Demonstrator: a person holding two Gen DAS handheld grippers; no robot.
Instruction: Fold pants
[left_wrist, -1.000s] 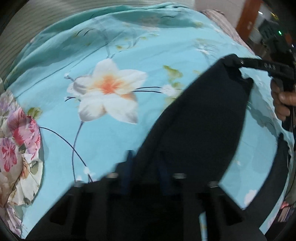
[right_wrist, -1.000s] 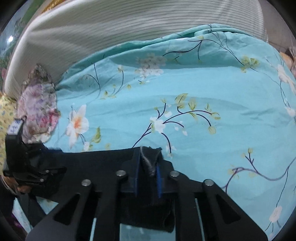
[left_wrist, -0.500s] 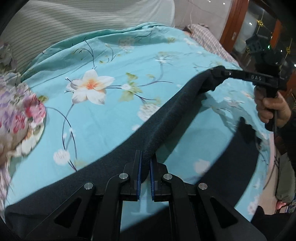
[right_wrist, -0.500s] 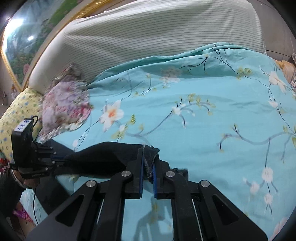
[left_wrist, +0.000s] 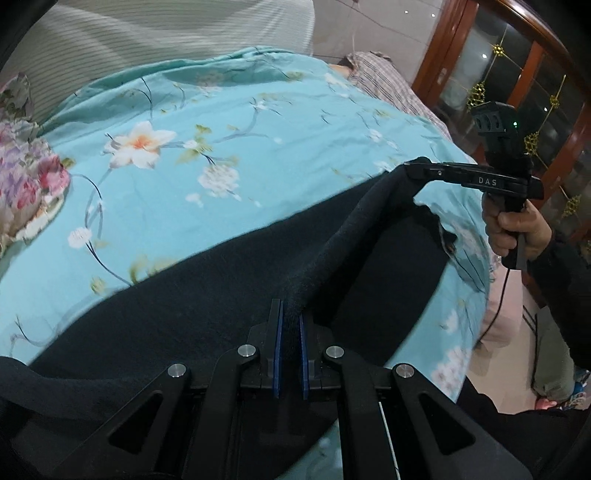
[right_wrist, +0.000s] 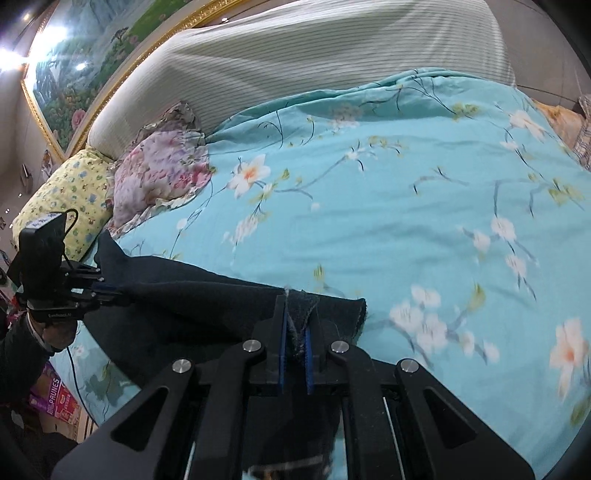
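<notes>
Both grippers clenched on dark pants (left_wrist: 207, 295): left gripper (left_wrist: 290, 325) and right gripper (right_wrist: 295, 325) each pinch 1 end, fabric stretched between them, draped over bed (left_wrist: 258, 147) near its front edge.

Each wrist camera looks forward along its own fingers, close above the turquoise floral bedspread (left_wrist: 229, 122); each view shows the opposite gripper, sharing the dark navy cloth pants (right_wrist: 207, 295) between.
</notes>
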